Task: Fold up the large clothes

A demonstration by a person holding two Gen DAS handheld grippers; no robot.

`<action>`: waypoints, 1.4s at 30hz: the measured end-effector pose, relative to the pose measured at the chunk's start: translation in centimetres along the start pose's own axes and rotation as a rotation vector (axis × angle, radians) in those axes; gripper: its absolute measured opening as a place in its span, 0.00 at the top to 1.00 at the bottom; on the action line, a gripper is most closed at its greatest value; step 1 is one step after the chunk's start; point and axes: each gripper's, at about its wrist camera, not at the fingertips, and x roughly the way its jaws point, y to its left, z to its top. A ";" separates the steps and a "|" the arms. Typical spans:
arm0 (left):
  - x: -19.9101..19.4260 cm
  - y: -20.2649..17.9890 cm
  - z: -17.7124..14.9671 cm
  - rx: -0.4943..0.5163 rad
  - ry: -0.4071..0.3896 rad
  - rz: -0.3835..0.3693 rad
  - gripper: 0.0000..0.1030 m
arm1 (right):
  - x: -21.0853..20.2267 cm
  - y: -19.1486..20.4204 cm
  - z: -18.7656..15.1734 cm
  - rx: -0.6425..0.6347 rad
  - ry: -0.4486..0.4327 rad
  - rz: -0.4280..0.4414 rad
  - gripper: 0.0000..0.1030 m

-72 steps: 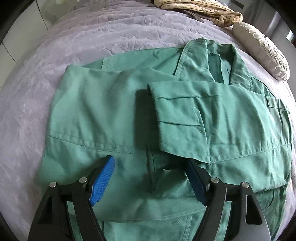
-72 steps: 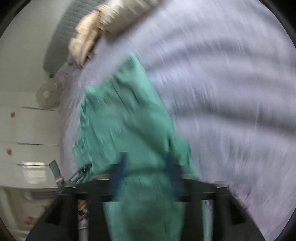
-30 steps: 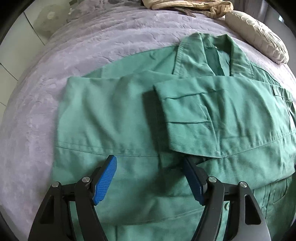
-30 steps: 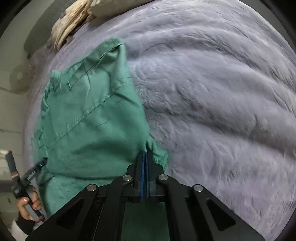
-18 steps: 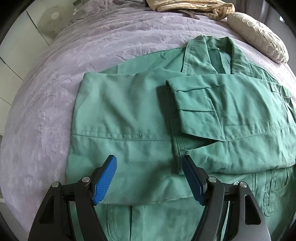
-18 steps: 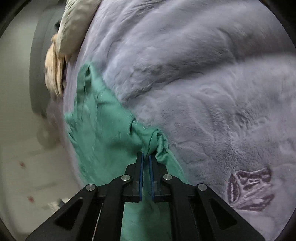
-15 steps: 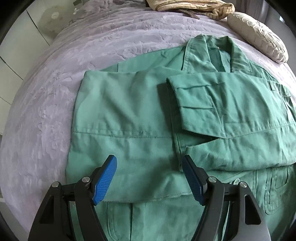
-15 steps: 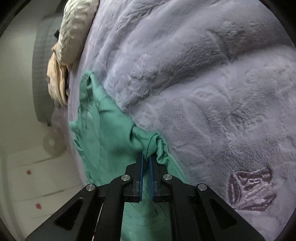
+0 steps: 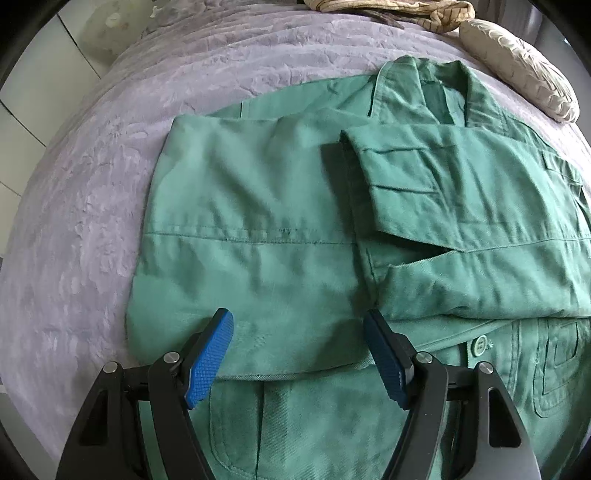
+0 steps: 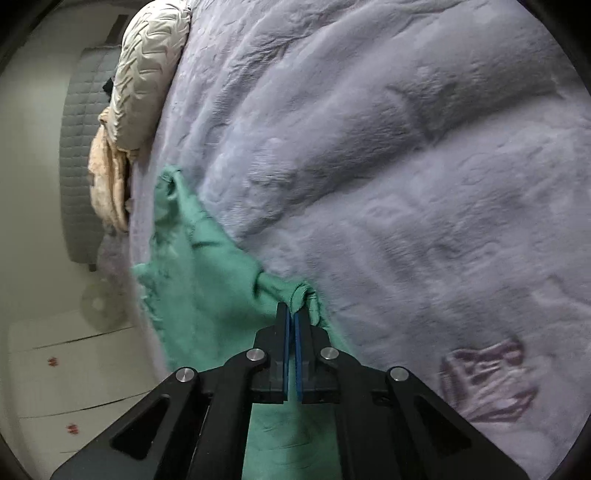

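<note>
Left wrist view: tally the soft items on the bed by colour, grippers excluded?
Green: 1, the green cotton work jacket
Lilac: 1, the lilac embossed plush bedspread
Beige: 2, the beige textured pillow and the tan striped bundled cloth
Total: 4

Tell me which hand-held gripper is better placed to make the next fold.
Right. The right hand-held gripper is shut on a bunched edge of the green jacket; the left hand-held gripper is open over it, holding nothing.
</note>
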 end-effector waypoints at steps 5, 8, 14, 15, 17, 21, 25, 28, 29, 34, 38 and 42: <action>0.0 0.2 -0.4 0.007 0.010 -0.003 0.28 | -0.3 0.9 -0.6 -0.102 -0.002 -0.072 0.98; -0.2 0.4 -0.6 0.009 0.017 -0.005 0.28 | -0.7 1.8 -0.8 -0.154 0.020 -0.113 0.96; -1.5 0.3 -0.9 0.006 0.033 -0.014 0.28 | -1.9 3.2 -2.5 -0.272 0.053 -0.211 0.95; -1.7 0.3 -0.8 0.007 0.035 -0.015 0.28 | -2.1 3.3 -2.9 -0.286 0.058 -0.223 0.95; -2.1 0.2 -1.2 0.017 0.040 -0.016 0.28 | -2.6 3.5 -4.0 -0.321 0.071 -0.247 0.95; -3.2 -0.2 -2.3 0.037 0.049 -0.027 0.28 | -3.0 4.1 -6.0 -0.374 0.097 -0.276 0.92; -4.7 -0.6 -4.2 0.062 0.050 -0.026 0.28 | -3.4 4.6 -7.9 -0.408 0.120 -0.292 0.38; -5.8 -0.5 -5.5 0.075 0.064 -0.032 0.28 | -3.8 5.1 -9.6 -0.441 0.131 -0.293 0.36; -6.1 -0.4 -5.9 0.077 0.071 -0.035 0.28 | -3.8 5.4 -10.0 -0.447 0.138 -0.294 0.36; -7.5 0.7 -7.9 0.066 0.075 -0.026 0.09 | -3.7 6.3 -12.4 -0.496 0.178 -0.314 0.33; -8.6 1.6 -9.5 0.069 0.077 -0.023 0.08 | -4.1 6.8 -14.0 -0.534 0.194 -0.309 0.26; -8.9 2.9 -10.3 0.074 0.095 -0.025 0.00 | -4.5 7.1 -15.3 -0.543 0.207 -0.298 0.24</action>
